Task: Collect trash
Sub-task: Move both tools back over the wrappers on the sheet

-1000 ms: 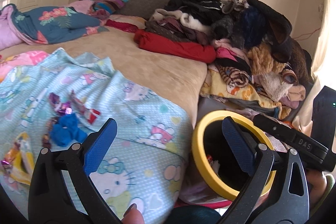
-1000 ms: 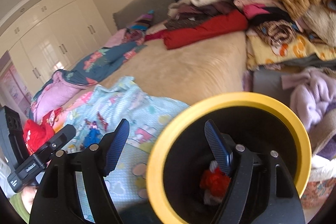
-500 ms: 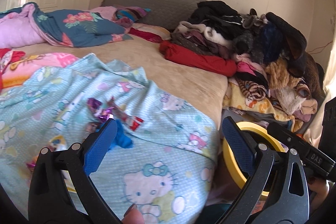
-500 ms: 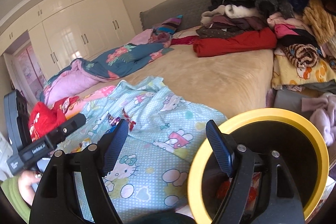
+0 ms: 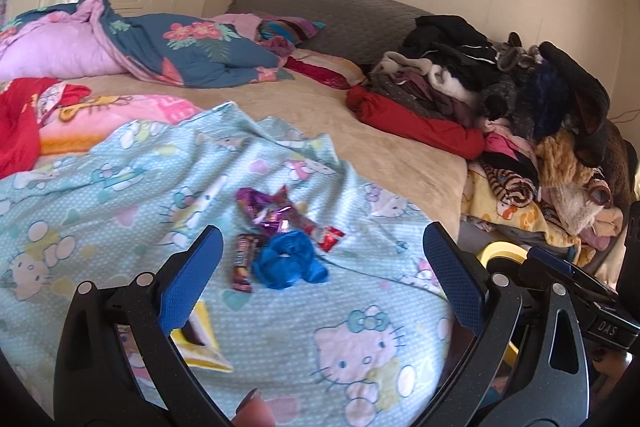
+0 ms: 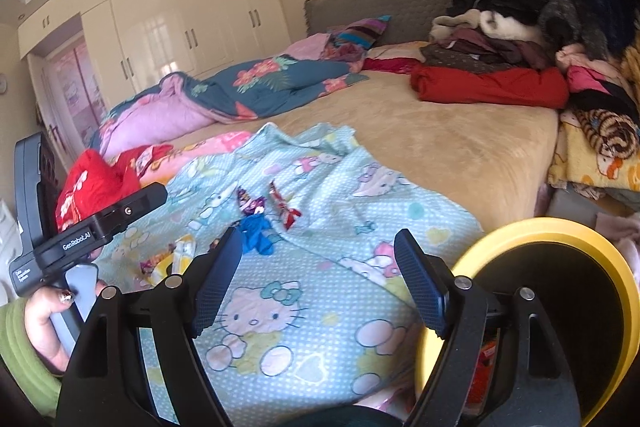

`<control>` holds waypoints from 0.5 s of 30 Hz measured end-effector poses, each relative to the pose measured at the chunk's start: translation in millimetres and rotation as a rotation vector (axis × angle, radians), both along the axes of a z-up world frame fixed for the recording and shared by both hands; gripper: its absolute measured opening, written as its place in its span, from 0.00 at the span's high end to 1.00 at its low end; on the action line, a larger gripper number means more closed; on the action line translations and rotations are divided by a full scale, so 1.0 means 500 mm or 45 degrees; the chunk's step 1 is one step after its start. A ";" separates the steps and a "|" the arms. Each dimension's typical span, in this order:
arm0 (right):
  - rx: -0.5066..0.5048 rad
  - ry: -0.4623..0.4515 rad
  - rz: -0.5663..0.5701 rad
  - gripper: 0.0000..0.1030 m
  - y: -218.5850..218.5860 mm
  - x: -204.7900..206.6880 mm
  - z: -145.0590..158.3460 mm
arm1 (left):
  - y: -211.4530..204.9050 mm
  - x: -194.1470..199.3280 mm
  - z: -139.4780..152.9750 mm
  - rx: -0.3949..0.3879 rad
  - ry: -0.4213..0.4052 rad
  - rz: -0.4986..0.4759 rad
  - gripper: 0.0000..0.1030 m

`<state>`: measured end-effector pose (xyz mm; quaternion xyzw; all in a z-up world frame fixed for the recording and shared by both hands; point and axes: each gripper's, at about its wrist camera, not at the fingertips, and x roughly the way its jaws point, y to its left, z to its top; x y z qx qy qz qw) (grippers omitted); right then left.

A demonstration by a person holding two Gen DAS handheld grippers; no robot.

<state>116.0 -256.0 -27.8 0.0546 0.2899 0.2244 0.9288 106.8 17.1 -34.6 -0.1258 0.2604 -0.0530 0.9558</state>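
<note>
Blue crumpled scrap (image 5: 289, 263) and foil wrappers (image 5: 276, 213) lie mid-frame on the cartoon-cat blanket (image 5: 120, 187) as I bring my left gripper (image 5: 320, 277) and right gripper (image 6: 318, 277), both wide and empty, in to pick one for the yellow-rimmed bin (image 6: 560, 231), lower right.

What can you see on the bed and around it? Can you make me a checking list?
Surface: cat-print blanket over a tan bed.
Job's things: purple wrapper, red wrapper, crumpled blue scrap, yellow wrapper; yellow-rimmed bin beside the bed.
Clutter: clothes pile, floral quilt.
Grippers: left gripper and right gripper open, fingers empty.
Cables: thin wire on wall.
Surroundings: cream wardrobe.
</note>
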 end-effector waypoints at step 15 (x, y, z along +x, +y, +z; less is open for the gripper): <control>-0.022 0.142 0.149 0.26 0.156 0.089 -0.049 | 0.113 -0.025 -0.053 -0.039 0.089 0.110 0.11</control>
